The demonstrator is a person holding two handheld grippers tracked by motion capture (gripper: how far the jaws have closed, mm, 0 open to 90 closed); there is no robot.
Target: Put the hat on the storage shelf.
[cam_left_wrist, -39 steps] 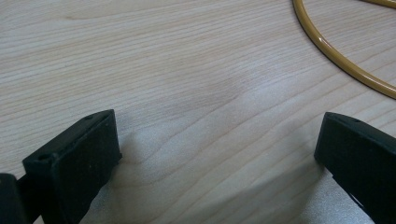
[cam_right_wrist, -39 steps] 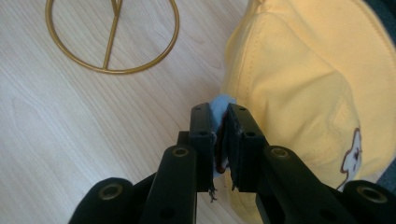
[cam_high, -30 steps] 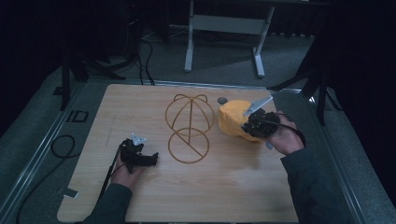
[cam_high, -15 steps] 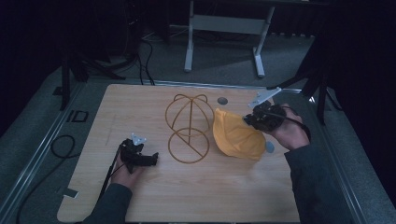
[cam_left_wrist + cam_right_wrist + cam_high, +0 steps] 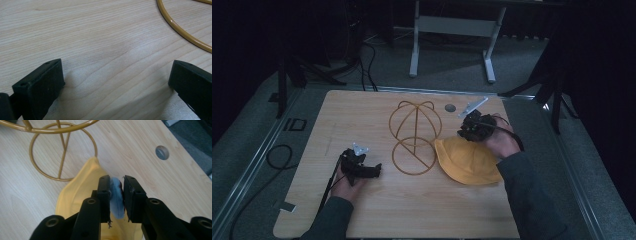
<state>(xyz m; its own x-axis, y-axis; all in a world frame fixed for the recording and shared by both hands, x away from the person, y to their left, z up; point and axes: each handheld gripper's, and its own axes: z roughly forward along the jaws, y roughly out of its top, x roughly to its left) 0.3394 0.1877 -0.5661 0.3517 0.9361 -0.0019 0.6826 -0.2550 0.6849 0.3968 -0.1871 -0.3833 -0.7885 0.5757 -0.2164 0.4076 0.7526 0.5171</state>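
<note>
High view: hat [image 5: 469, 161] overhangs table [image 5: 362, 115] edge.

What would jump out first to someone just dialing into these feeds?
The yellow hat lying on the wooden table, right of center, with the right gripper shut on a pale blue part at its edge. Next, the gold wire stand at the table's middle, its ring base touching the hat. The left gripper rests open on bare wood to the stand's left.
</note>
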